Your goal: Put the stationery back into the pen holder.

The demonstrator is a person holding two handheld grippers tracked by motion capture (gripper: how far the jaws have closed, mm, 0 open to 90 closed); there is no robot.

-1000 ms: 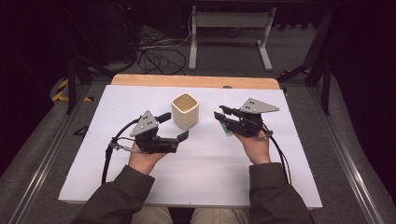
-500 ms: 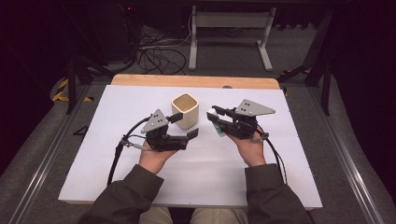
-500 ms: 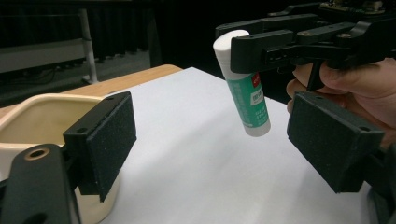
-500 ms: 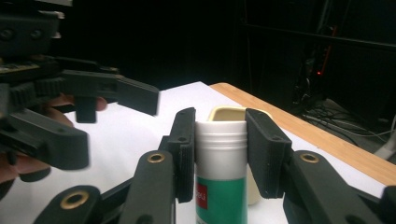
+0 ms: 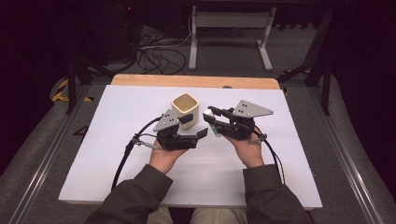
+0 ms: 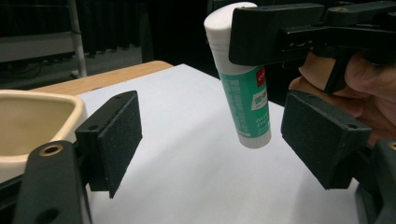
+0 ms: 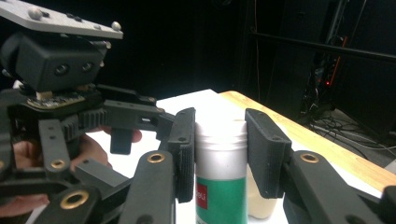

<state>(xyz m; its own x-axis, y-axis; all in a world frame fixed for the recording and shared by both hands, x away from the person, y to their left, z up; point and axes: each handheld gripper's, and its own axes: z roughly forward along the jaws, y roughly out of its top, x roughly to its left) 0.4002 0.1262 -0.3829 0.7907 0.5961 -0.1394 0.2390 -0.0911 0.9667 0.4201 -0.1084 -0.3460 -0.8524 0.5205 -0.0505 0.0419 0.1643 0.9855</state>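
The glue stick is a slim cylinder with a white cap and a green label printed in white characters, plus a small red mark near the cap. The right gripper holds it clamped by the white cap, raised off the white table, hanging tilted with its base downward. The left gripper has just been closing its jaws; they stand apart, one on either side of the stick's lower end without touching it, just beside the cream cup.
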